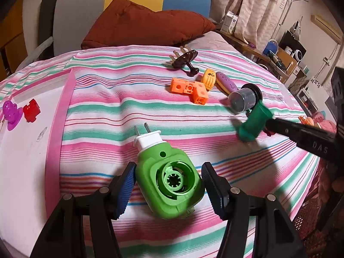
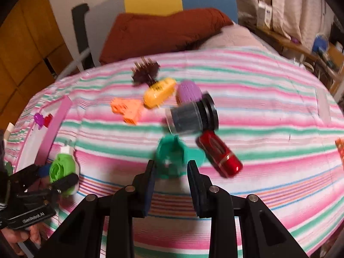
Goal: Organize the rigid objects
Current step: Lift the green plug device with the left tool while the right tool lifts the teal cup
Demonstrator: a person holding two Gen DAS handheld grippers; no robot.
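With only a purple plastic toy (image 1: 10, 114) and red block (image 1: 31, 110) on the pink-rimmed white tray (image 1: 62, 116), most pieces remain right of it: the left gripper (image 1: 168, 185) gapes around the green plastic plug-in device (image 1: 169, 180), the right gripper (image 2: 171, 169) brackets the teal plastic piece (image 2: 172, 152), grip uncertain.

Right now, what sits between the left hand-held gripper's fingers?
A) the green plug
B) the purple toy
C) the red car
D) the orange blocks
A: the green plug lies on the striped sheet between the open fingers of the left hand-held gripper, neither pad clearly touching it.
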